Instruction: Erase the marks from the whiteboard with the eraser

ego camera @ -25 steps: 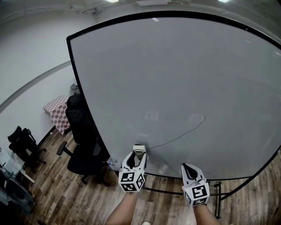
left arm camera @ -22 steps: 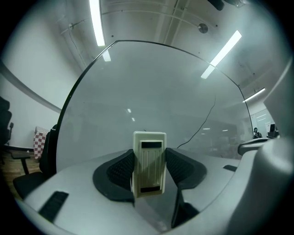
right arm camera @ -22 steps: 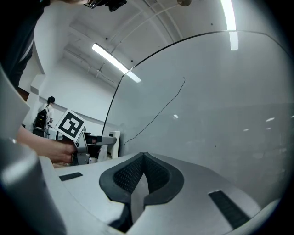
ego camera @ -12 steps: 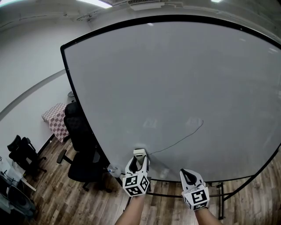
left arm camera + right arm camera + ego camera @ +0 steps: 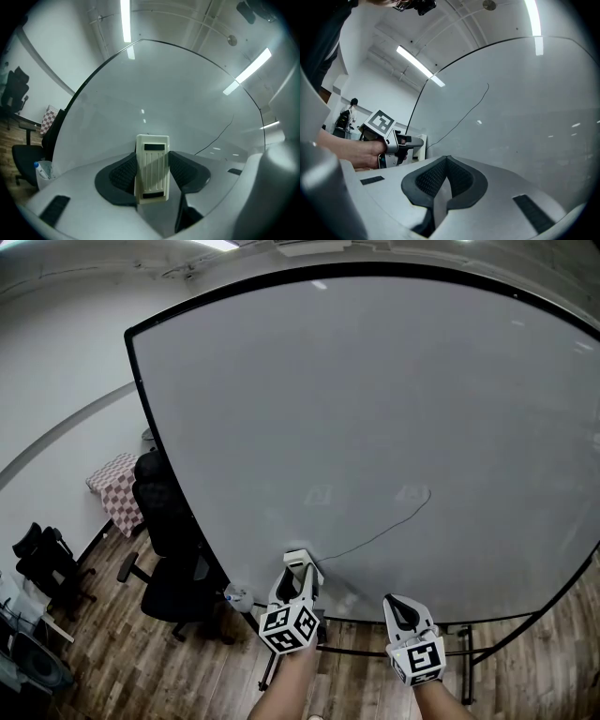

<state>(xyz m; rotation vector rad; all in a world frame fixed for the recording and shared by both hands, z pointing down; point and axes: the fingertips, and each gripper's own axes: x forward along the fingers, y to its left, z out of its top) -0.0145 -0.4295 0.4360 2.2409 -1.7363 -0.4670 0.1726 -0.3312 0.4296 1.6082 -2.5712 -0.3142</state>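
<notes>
Both forearms (image 5: pixel 286 697) outstretched; left gripper (image 5: pixel 298 579) holds eraser (image 5: pixel 152 166) at whiteboard (image 5: pixel 375 409).

Head view: the whiteboard (image 5: pixel 375 399) is cut off at the right edge, and two faint patches (image 5: pixel 319 493) above the drawn line (image 5: pixel 384 532) are too pale to read. Left gripper view: the eraser (image 5: pixel 152 168) shows only its ribbed back, its wiping face hidden, so contact with the board cannot be told. The small object (image 5: pixel 234 594) at the board's foot is too small to identify.

Your left tool (image 5: pixel 298 570) reaches forward, its jaws clamped on the eraser (image 5: pixel 152 168); your right tool (image 5: pixel 397 604) sits beside it, lower, jaws pressed together.
</notes>
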